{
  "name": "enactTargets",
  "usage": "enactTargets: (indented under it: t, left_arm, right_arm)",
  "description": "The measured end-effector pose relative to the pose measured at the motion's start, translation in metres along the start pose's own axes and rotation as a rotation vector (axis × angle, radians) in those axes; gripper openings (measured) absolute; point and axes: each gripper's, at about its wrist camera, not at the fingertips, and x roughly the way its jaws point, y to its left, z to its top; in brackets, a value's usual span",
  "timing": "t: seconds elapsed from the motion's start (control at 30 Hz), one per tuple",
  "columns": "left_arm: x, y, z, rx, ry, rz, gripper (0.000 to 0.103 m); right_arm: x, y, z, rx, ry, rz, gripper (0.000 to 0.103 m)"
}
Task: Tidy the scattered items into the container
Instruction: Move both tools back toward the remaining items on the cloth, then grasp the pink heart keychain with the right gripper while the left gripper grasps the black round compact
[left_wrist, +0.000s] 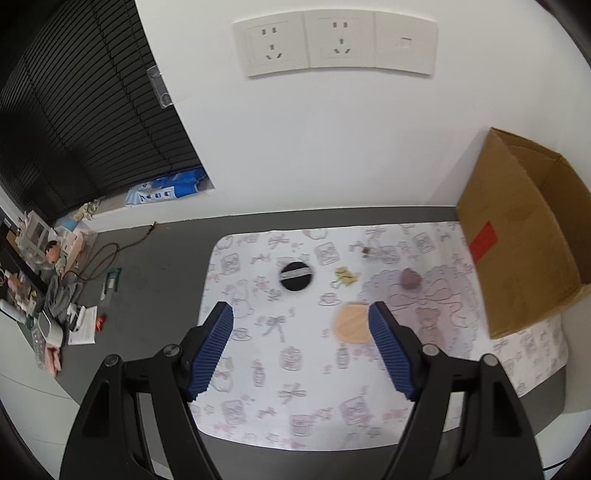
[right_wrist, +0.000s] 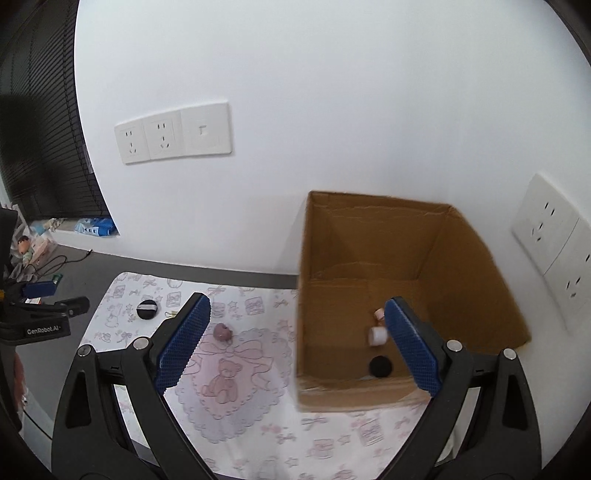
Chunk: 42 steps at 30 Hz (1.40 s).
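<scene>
An open cardboard box (right_wrist: 465, 266) stands at the right of a patterned cloth (left_wrist: 295, 369); it also shows in the left wrist view (left_wrist: 517, 236). Inside lie a black disc (right_wrist: 380, 366), a white cylinder (right_wrist: 377, 336) and a small pink piece (right_wrist: 379, 313). On the cloth lie a black round lid (left_wrist: 296, 276), a yellow trinket (left_wrist: 345, 277), a mauve lump (left_wrist: 410, 278), a peach pad (left_wrist: 351, 323) and a small dark charm (left_wrist: 365, 252). My left gripper (left_wrist: 301, 314) is open above the cloth, with the pad beside its right finger. My right gripper (right_wrist: 297, 306) is open over the box's near-left corner.
The wall with sockets (left_wrist: 334, 44) stands close behind the table. Clutter of papers, cables and a doll (left_wrist: 55, 254) lies at the left, under dark window blinds (left_wrist: 74, 129). The left gripper's body (right_wrist: 40, 321) shows at the left edge of the right wrist view.
</scene>
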Motion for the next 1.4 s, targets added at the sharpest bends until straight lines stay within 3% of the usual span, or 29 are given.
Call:
enactTargets:
  t: [0.3,0.53,0.8,1.1,1.4]
  left_arm:
    - [0.025,0.033,-0.008,0.043,0.013,-0.016,0.075]
    - [0.055,0.037,-0.011,0.038,0.021,-0.081,0.075]
    - [0.118,0.034,-0.013,0.028,0.079,-0.095,0.075]
    - [0.206,0.022,-0.018,0.047,0.129,-0.102,0.075]
    - [0.24,0.01,-0.014,0.065,0.129,-0.097,0.075]
  right_arm:
    - [0.019,0.061,-0.011,0.006,0.039,0.0,0.097]
    - [0.043,0.097,-0.012,-0.071,0.07,0.03,0.097]
    - [0.095,0.102,-0.024,-0.068,0.127,0.04,0.097]
    - [0.189,0.107,-0.06,-0.045,0.229,0.07,0.097]
    - [0.244,0.112,-0.091,-0.048,0.277,0.078,0.097]
